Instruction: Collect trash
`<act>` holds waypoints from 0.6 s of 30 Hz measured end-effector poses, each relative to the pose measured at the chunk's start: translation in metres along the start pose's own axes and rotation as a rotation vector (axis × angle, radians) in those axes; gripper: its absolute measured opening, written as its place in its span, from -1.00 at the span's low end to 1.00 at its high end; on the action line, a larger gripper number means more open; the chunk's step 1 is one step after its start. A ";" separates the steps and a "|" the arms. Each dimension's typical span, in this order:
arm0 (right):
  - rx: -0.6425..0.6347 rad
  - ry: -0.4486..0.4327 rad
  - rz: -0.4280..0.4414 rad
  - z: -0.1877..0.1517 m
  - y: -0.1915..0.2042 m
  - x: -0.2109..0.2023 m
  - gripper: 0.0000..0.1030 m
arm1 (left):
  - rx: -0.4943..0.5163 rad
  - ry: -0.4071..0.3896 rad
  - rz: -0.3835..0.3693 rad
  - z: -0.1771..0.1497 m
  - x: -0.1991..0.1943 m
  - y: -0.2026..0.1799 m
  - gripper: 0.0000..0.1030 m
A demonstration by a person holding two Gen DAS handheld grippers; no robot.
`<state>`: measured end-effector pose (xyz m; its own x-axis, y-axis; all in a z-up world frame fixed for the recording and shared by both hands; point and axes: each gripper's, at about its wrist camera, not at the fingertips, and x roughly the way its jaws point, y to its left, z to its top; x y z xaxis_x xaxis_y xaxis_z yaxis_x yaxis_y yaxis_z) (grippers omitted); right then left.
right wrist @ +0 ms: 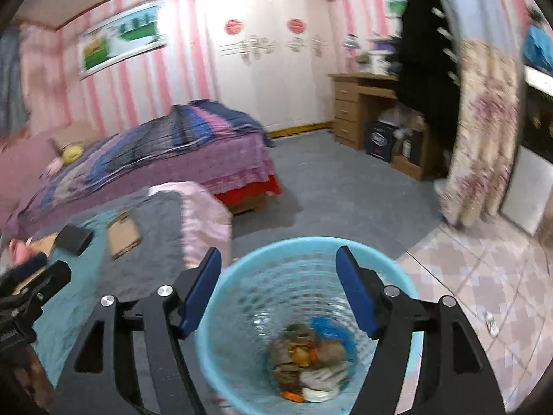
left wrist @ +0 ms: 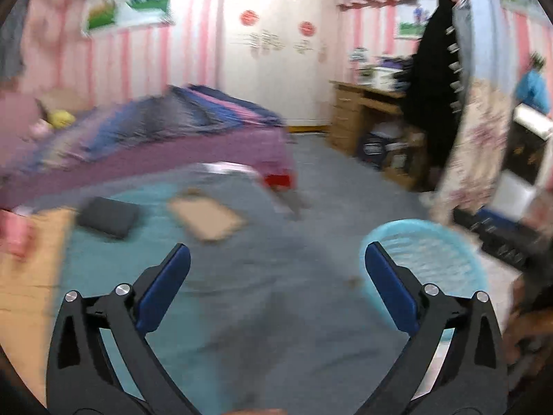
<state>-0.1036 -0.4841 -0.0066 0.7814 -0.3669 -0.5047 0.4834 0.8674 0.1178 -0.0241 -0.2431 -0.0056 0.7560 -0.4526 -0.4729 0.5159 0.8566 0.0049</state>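
Light blue plastic basket (right wrist: 307,314), round, with a lattice wall of small holes, standing on the floor at the near edge of a low surface. At its bottom a heap of trash (right wrist: 311,359): crumpled white paper, brownish scraps, orange peel pieces and a bit of blue film. Right gripper (right wrist: 278,288) above the basket mouth, black arms with flat blue pads, jaws standing apart with nothing between them. Left gripper (left wrist: 276,290) over the low surface, left of the basket, jaws spread very wide and also empty (picture here much blurred by motion).

Low surface covered by a soft blanket (right wrist: 145,252), teal on the left and grey toward the right, with a pink cloth (right wrist: 204,214) hanging at its far right corner. On the blanket, a flat brown cardboard piece (right wrist: 122,233) and, just left of it, a dark grey flat rectangular thing (right wrist: 74,238), both well apart from the basket.

Behind, a bed (right wrist: 166,152) with purple and blue striped covers. Far wall in pink and white stripes, a white wardrobe (right wrist: 273,69) with two red round stickers, a wooden desk (right wrist: 359,110) with drawers at the right. Grey carpet (right wrist: 328,186) on the far floor, pale patterned tiles (right wrist: 484,276) near right.
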 end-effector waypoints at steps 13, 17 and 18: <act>-0.200 -0.061 0.279 -0.020 0.170 -0.039 0.65 | -0.124 -0.043 0.267 -0.031 -0.083 0.140 0.90; -0.294 -0.071 0.333 -0.034 0.223 -0.046 0.66 | -0.121 -0.050 0.313 -0.035 -0.087 0.167 0.90; -0.300 -0.071 0.336 -0.035 0.227 -0.047 0.66 | -0.127 -0.057 0.312 -0.034 -0.088 0.174 0.90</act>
<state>-0.0443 -0.2580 0.0141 0.9057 -0.0613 -0.4194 0.0707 0.9975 0.0070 -0.0152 -0.0456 0.0067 0.8928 -0.1739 -0.4156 0.2047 0.9783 0.0303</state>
